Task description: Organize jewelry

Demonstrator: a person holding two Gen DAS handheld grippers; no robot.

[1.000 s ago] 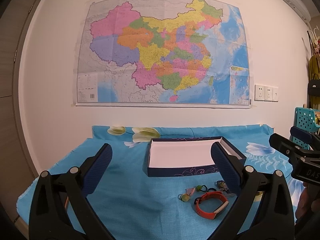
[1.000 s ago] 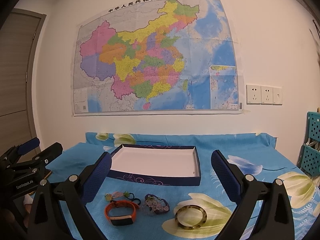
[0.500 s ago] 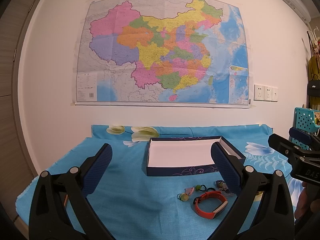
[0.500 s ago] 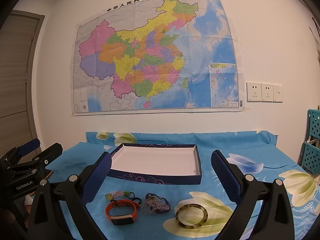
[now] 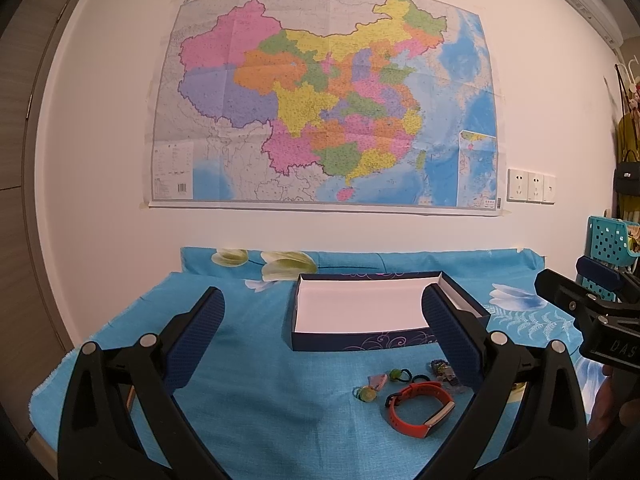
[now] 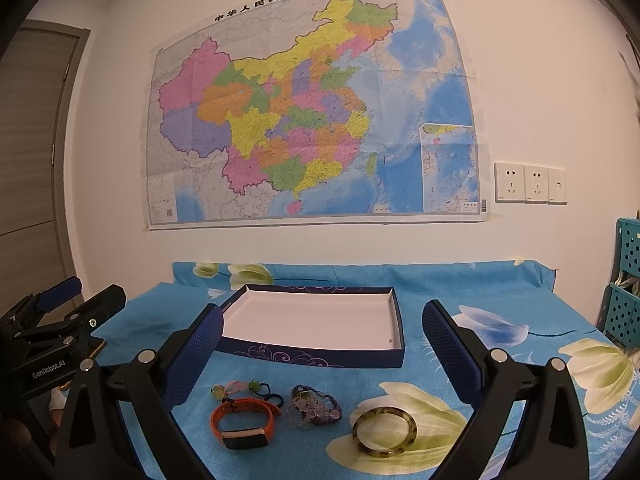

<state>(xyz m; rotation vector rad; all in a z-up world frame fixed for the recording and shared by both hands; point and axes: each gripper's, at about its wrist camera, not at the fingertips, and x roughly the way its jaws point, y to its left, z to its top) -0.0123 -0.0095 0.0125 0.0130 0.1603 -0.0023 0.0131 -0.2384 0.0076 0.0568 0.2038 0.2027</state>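
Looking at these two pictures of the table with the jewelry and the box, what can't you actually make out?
- Left wrist view: the right finger of the left tongs covers part of the beaded bracelet.
- Right wrist view: a flat thing under the left tongs shows only one edge.
- Both views: the map print is too small to read.
- Right wrist view: the teal crates are cut by the frame edge.

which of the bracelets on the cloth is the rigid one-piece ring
The mottled green-brown bangle, rightmost in the row. The orange band has a strap and screen; the others are beads and cord.
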